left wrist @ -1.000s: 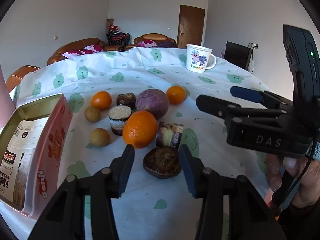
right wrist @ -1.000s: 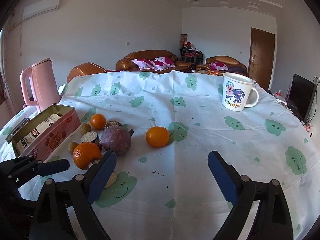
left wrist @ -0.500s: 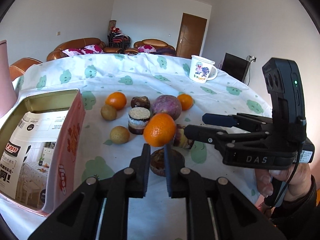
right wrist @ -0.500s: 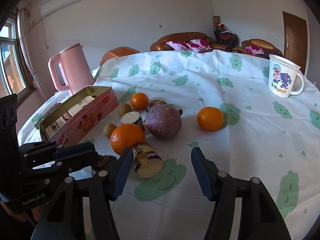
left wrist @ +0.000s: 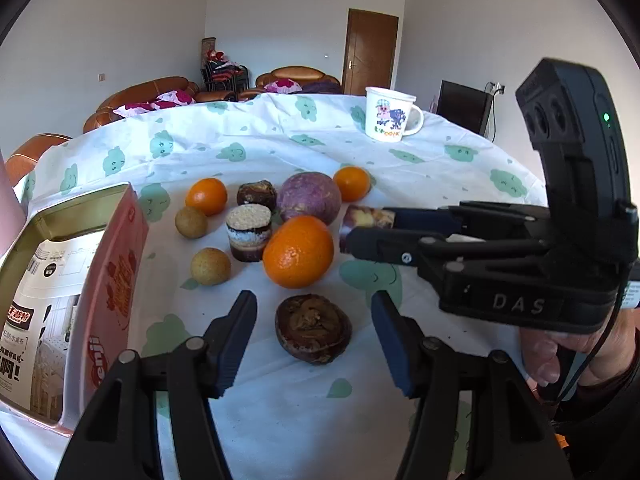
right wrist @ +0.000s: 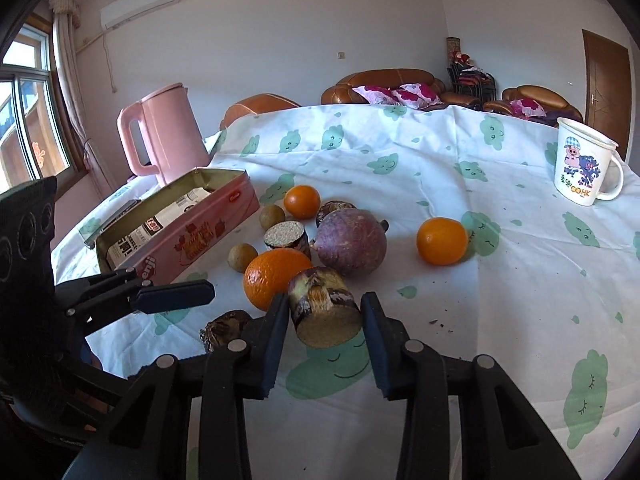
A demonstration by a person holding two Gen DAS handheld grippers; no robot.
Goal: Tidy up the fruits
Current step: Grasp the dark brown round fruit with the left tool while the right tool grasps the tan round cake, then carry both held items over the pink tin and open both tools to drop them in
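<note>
From your left wrist, your left gripper has jaws opening either side of a dark fruit, gripping nothing; all the fruit lies loose on the counter, none in the tin. From your right wrist, your right gripper has jaws closing around a cut cane piece. Sorting looks barely begun.

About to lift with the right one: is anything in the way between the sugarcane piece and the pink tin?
Yes. The big orange sits right beside the sugarcane piece, towards the pink tin, and the left gripper reaches across nearer the camera. The right gripper jaws are closing around the piece.
</note>
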